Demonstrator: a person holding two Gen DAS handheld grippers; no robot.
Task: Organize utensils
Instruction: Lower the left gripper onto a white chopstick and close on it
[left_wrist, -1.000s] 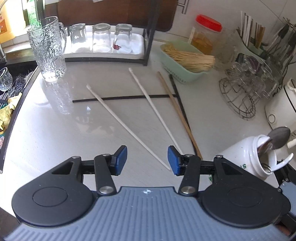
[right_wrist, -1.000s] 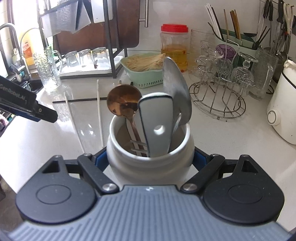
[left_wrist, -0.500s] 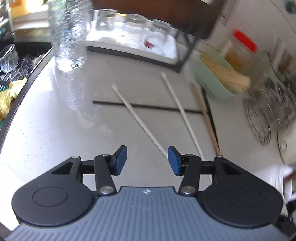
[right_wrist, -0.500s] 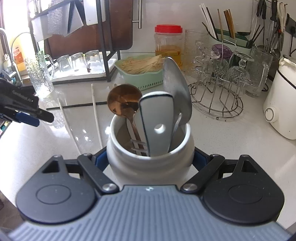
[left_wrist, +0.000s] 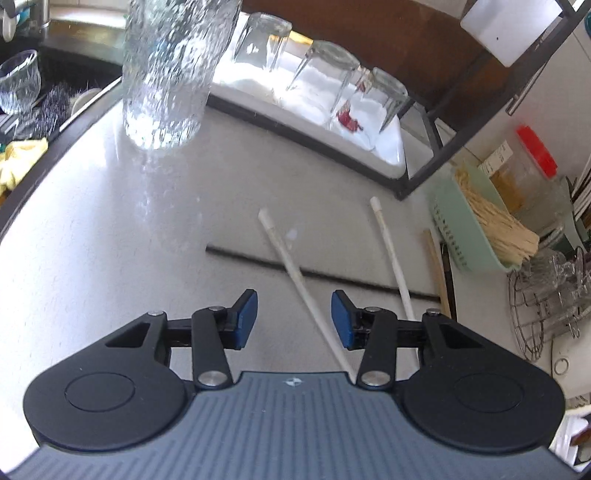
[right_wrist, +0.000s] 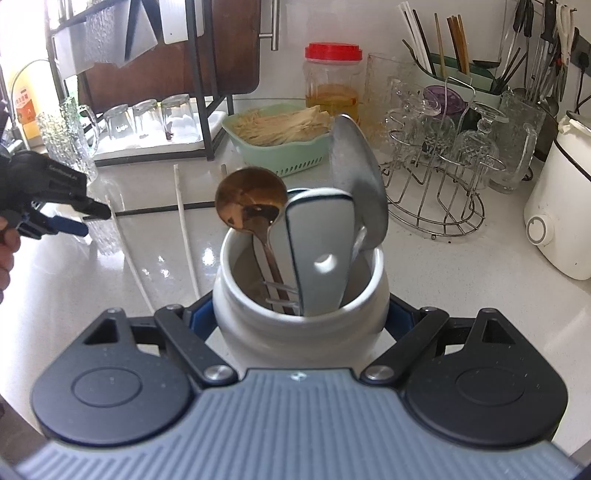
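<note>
Three utensils (right_wrist: 321, 240) in white jar (right_wrist: 295, 332)

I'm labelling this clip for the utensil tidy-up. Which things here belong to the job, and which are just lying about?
Part of the job:
white utensil jar, held by right gripper
white chopsticks
black chopstick
left gripper, jaws closing, nothing gripped

Just lying about:
glass mug
upturned glasses
green basket
red-lidded jar
wire rack

White jar (right_wrist: 295, 332) — a bronze spoon (right_wrist: 251, 203), a steel one (right_wrist: 360, 177) and a grey-white handle (right_wrist: 317, 251) in it. Two white chopsticks (left_wrist: 295, 273) cross a black one (left_wrist: 243, 255) on the pale speckled counter (left_wrist: 92, 258). Mint-green basket (right_wrist: 291, 162) — straw-coloured sticks inside. Red-lidded amber jar (right_wrist: 332, 79). Blue pads (left_wrist: 245, 319).
</note>
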